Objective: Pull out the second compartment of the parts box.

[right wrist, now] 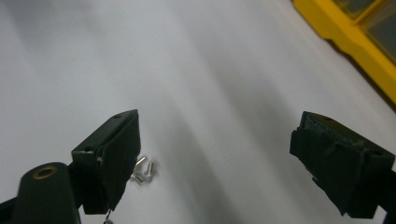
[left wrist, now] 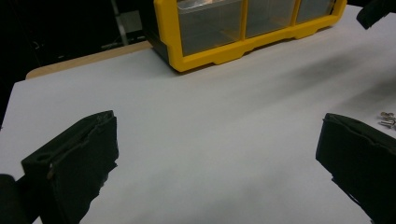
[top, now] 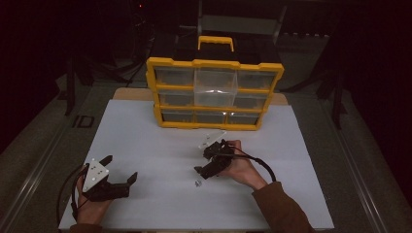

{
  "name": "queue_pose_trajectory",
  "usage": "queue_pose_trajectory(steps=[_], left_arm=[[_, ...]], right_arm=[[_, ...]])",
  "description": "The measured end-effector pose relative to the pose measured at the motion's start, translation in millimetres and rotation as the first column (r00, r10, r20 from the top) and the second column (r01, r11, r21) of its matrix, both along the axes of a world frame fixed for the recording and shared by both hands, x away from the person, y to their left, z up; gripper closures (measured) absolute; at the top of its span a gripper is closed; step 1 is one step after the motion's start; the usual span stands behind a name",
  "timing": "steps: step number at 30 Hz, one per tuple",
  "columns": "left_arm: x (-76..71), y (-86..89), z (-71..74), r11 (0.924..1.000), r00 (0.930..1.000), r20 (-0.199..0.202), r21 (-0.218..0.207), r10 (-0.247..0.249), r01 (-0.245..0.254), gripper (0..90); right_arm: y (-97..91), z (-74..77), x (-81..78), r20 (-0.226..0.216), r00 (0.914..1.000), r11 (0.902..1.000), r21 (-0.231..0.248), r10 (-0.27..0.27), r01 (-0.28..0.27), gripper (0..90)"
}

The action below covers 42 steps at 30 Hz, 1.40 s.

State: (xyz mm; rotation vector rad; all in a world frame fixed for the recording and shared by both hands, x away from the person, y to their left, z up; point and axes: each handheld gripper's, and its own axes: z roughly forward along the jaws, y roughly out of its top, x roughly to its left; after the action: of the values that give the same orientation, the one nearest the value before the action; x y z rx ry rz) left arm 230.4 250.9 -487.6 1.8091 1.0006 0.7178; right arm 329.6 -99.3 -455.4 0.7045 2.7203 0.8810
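Observation:
A small heap of silver screws [top: 197,183] lies on the white board [top: 145,131], just in front of my right gripper [top: 203,159]. That gripper is open and hangs low over the board. In the right gripper view the screws [right wrist: 142,171] lie beside the left jaw, and nothing is between the jaws of the right gripper [right wrist: 215,144]. My left gripper [top: 120,168] rests open near the front left of the board. In the left gripper view its jaws stand wide apart around bare board [left wrist: 217,154], with the screws [left wrist: 386,120] at the far right.
A yellow drawer organizer [top: 214,92] with clear drawers stands at the back of the board, its top middle drawer [top: 215,83] pulled forward. Its lower edge [left wrist: 210,56] appears ahead of the left gripper and its corner [right wrist: 345,32] in the right gripper view. Dark surroundings ring the table.

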Motion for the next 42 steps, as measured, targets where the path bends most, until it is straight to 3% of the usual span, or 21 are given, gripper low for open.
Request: queue_pose_trajectory(steps=[19,42], left_arm=[[0.5,-0.8,-0.2,1.0000,1.0000,-0.003,0.004,-0.002,0.002,0.0],[0.3,0.2,-0.1,1.0000,1.0000,-0.001,0.001,-0.001,0.001,0.0]], right_arm=[[9.0,-23.3,-8.2,-0.049,0.9985,0.9968,-0.075,0.024,-0.027,14.0],[15.4,-33.8,-7.1,-0.060,0.9977,0.9883,-0.147,0.031,-0.040,14.5]])
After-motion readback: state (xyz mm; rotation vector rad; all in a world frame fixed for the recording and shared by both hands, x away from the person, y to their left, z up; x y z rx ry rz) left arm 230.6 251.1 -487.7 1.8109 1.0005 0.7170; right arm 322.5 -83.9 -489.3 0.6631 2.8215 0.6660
